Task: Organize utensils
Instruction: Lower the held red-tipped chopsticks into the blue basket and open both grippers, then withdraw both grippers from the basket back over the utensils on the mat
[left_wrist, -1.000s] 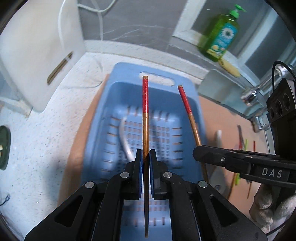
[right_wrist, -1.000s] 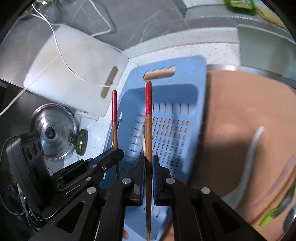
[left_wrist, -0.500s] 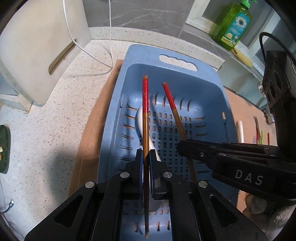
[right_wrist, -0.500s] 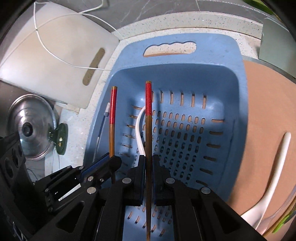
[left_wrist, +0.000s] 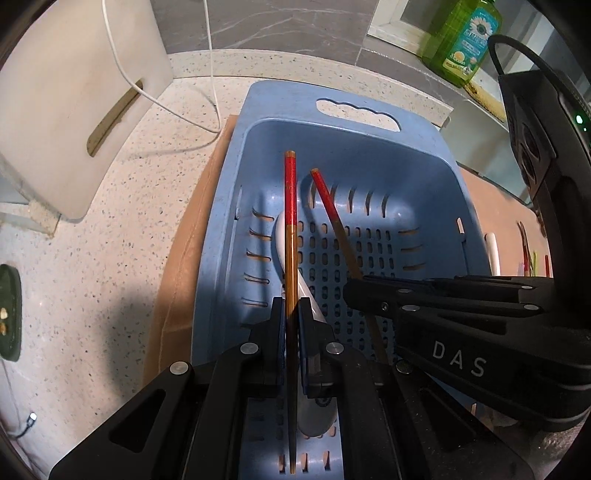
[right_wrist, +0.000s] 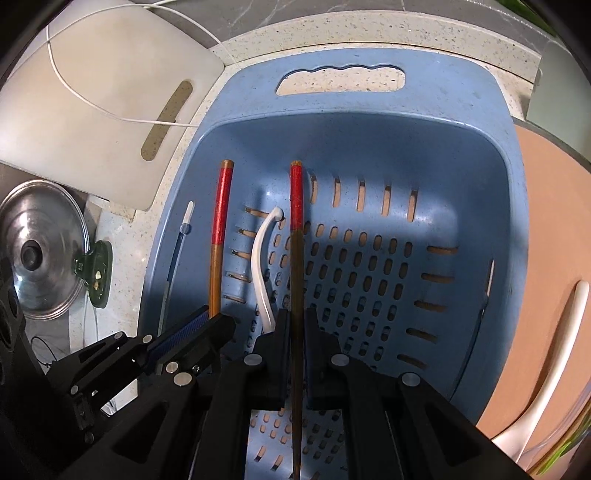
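A blue slotted basket (left_wrist: 436, 155) (right_wrist: 480, 177) lies below both grippers. My left gripper (left_wrist: 291, 306) is shut on a red-tipped wooden chopstick (left_wrist: 291, 206) that points into the basket. My right gripper (right_wrist: 294, 317) is shut on a second red-tipped chopstick (right_wrist: 296, 199), also over the basket. Each view shows the other gripper's chopstick, in the left wrist view (left_wrist: 325, 199) and in the right wrist view (right_wrist: 221, 206). A white spoon (left_wrist: 282, 240) (right_wrist: 260, 258) lies on the basket floor under the chopsticks.
A white cutting board (left_wrist: 66, 110) (right_wrist: 92, 110) and a white cable (left_wrist: 210, 55) are left of the basket. A pot lid (right_wrist: 37, 251) sits far left. A green soap bottle (left_wrist: 461, 37) stands at the back right. Another white spoon (right_wrist: 554, 350) lies on the brown mat (right_wrist: 546, 206).
Both grippers have moved forward and down over the basket with their chopsticks. The basket now fills both views and the chopstick tips sit closer together.
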